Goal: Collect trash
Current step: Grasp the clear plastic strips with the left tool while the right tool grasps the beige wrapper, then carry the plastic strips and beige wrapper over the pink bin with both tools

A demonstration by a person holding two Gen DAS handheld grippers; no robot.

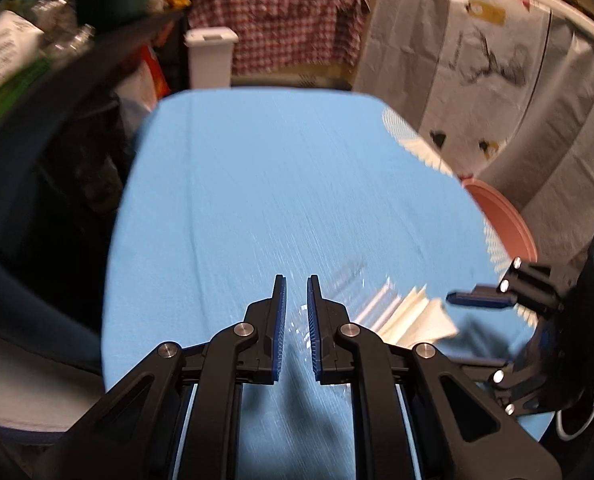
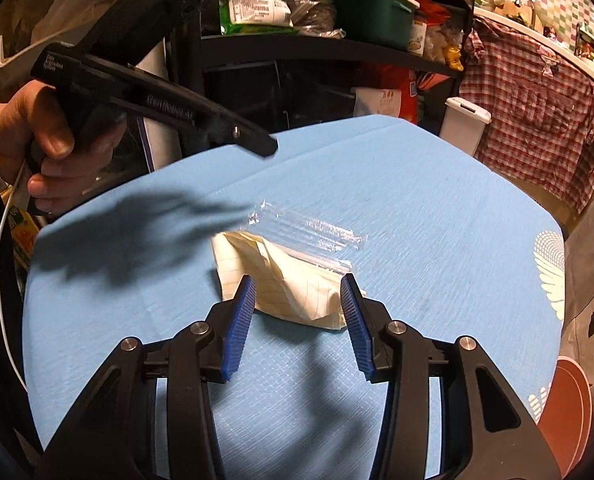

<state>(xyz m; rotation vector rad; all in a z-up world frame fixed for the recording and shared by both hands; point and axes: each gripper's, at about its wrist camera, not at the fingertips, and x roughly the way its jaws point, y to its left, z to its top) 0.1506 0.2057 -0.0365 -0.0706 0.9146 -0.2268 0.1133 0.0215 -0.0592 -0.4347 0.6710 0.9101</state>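
A crumpled cream paper wrapper (image 2: 287, 280) lies on the blue table (image 2: 417, 200), with a clear plastic film (image 2: 317, 232) just behind it. My right gripper (image 2: 299, 294) is open, its blue pads either side of the wrapper's near end, not clamped. In the left wrist view the wrapper (image 1: 417, 316) and film (image 1: 361, 280) lie to the right of my left gripper (image 1: 296, 304), which hangs over the table with a narrow gap between its pads and holds nothing. The right gripper's fingertip (image 1: 481, 300) shows beside the wrapper. The left gripper (image 2: 257, 142) is held high at the left.
A pink bin (image 2: 565, 412) stands off the table's right edge; it also shows in the left wrist view (image 1: 505, 220). A white bin (image 1: 211, 56) stands beyond the far edge. Cluttered dark shelves (image 2: 317, 40) and a checked shirt (image 2: 537, 120) are behind.
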